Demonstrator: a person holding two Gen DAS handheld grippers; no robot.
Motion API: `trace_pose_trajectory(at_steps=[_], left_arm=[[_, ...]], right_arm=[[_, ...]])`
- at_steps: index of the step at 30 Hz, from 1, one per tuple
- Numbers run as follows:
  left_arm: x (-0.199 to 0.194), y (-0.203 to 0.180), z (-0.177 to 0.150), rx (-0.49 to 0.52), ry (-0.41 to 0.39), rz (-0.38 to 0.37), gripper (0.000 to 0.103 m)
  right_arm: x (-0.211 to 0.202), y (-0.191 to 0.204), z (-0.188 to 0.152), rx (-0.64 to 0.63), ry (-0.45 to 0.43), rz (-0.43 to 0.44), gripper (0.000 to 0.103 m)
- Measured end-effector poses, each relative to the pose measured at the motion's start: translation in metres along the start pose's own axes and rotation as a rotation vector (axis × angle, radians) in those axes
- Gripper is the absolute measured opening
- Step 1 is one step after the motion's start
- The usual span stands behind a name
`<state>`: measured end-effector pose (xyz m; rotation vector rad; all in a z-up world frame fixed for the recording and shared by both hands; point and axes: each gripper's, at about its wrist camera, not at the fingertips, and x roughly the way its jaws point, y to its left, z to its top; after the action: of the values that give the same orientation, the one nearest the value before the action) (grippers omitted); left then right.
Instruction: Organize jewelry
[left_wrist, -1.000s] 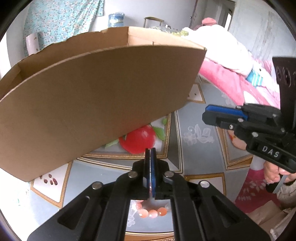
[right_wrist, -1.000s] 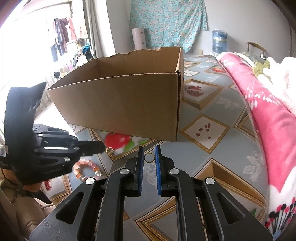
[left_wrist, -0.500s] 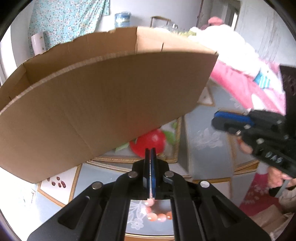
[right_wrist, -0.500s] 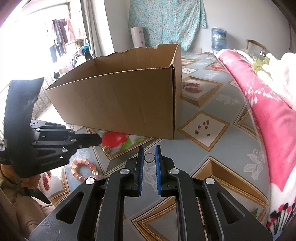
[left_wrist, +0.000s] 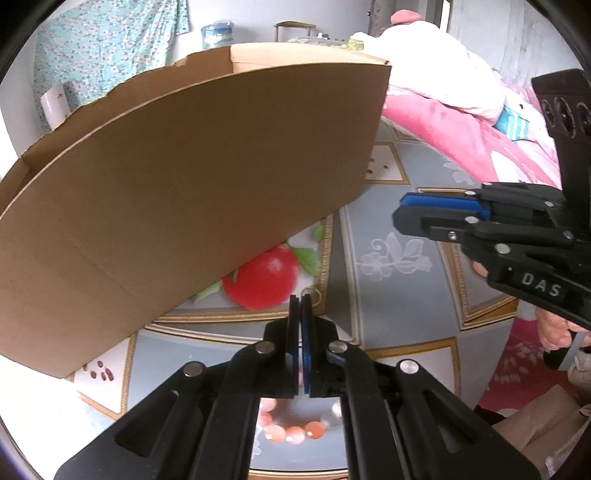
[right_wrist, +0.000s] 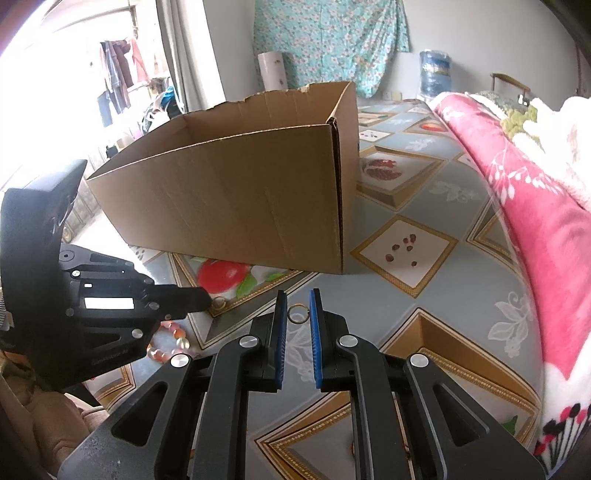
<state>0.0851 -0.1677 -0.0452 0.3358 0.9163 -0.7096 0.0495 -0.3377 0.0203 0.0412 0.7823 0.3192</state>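
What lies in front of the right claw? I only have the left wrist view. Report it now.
Observer: A small gold ring lies on the patterned cloth between the open fingers of the right claw, touching neither pad.
Operator: Now tell me what is at the left claw's tip.
Observer: A second gold ring shows right at the shut tip of the left claw. Gripped or just lying there, I cannot tell.
Operator: Place the bead bracelet against those rings.
Observer: The bead bracelet lies on the cloth apart from both rings, partly hidden under the left claw's body.
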Motion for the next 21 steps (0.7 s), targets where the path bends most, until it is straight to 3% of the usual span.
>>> trace_pose_trajectory(at_steps=[5,11,15,21], left_arm=[[-0.002,-0.003,-0.003,0.002,-0.002,-0.057,0.002],[-0.004,-0.014,-0.002,0.024,-0.028,-0.097,0.019],[-0.011,-0.013,0.000,0.021,-0.069,-0.090,0.037],[-0.004,-0.003,0.002,-0.008,-0.049,-0.050,0.037]], right_arm=[[0.002,-0.001,0.000,0.002,0.003,0.004,0.010],[0.001,-0.002,-0.001,0.003,0.002,0.006,0.010],[0.002,-0.003,0.000,0.005,0.003,0.007,0.010],[0.001,-0.003,0.000,0.007,0.002,0.011,0.010]])
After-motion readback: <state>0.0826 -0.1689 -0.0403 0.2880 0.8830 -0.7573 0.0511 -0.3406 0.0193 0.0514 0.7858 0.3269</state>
